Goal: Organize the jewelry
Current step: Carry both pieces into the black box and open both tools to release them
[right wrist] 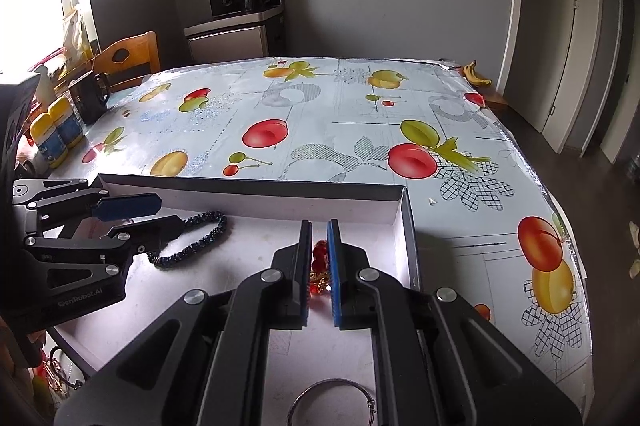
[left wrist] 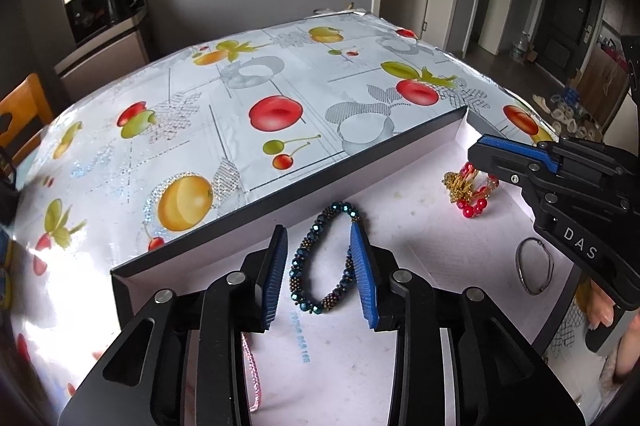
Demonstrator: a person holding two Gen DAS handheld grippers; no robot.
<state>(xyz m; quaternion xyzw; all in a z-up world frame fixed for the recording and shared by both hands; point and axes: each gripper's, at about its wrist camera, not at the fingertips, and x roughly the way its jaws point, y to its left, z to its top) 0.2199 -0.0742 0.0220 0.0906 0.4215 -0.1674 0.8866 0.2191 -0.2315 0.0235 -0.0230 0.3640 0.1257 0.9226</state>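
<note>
Left gripper [left wrist: 320, 266], released, straddles the teal bracelet [left wrist: 324, 262] lying in the box [left wrist: 280, 198]; withdraw straight up. Right gripper [right wrist: 319, 274] nearly clenched about the red beads [right wrist: 319, 254]; grasp uncertain.

The shallow box [right wrist: 404, 222] has a low rim on its far and right sides; entry from above is unobstructed. Inside, the beaded bracelet [left wrist: 320, 262], red-and-gold piece [left wrist: 472, 190] and wire bangle [left wrist: 534, 266] lie well apart, with bare floor between. The desk [right wrist: 320, 130] beyond the rim is open; a mug [right wrist: 90, 96] and bottles [right wrist: 56, 134] stand at its far left edge.
</note>
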